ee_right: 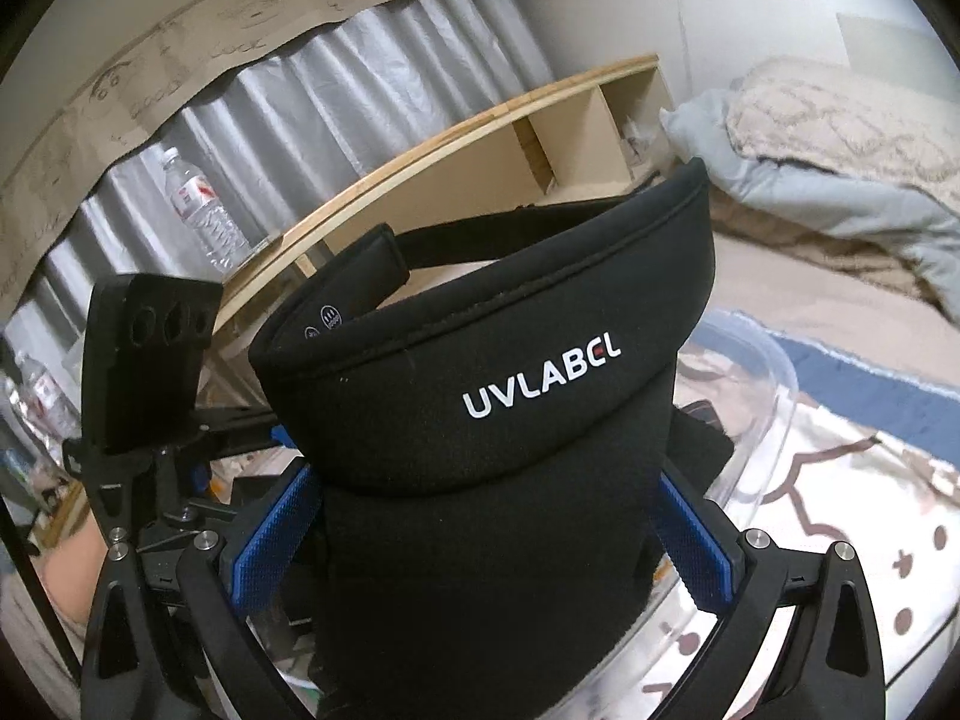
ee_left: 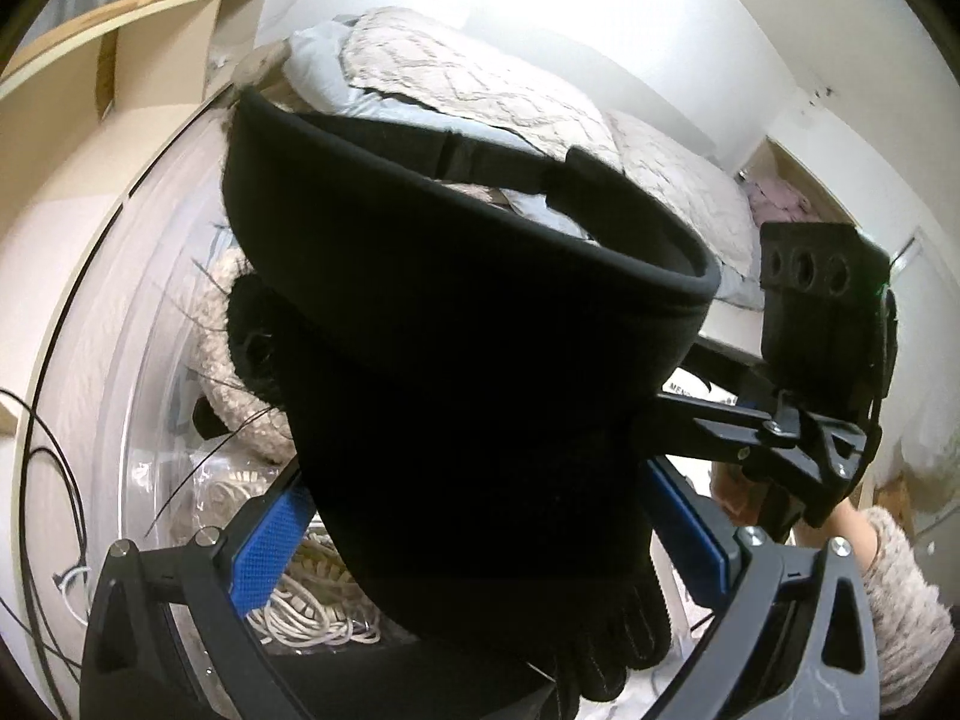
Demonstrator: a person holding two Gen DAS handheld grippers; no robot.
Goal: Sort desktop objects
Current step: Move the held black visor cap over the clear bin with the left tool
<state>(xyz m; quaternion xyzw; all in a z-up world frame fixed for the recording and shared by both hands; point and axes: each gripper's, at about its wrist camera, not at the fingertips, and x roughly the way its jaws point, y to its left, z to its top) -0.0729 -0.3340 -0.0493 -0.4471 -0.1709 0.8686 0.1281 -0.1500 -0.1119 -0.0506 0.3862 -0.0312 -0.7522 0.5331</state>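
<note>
The left gripper [ee_left: 480, 546] and the right gripper [ee_right: 486, 534] each clamp black fabric between blue pads (a sleeved forearm [ee_left: 900, 594] shows at four o'clock).

White walls [ee_left: 600, 18] close in a small bedroom — bright light washes the upper wall. A bed [ee_right: 810, 300] carries a pale blue duvet [ee_right: 840, 198] and a beige patterned blanket [ee_left: 480, 84]. A light wooden shelf unit [ee_right: 570, 120] stands before silver pleated curtains [ee_right: 360, 54] — brown paper [ee_right: 180, 48] above them.
</note>
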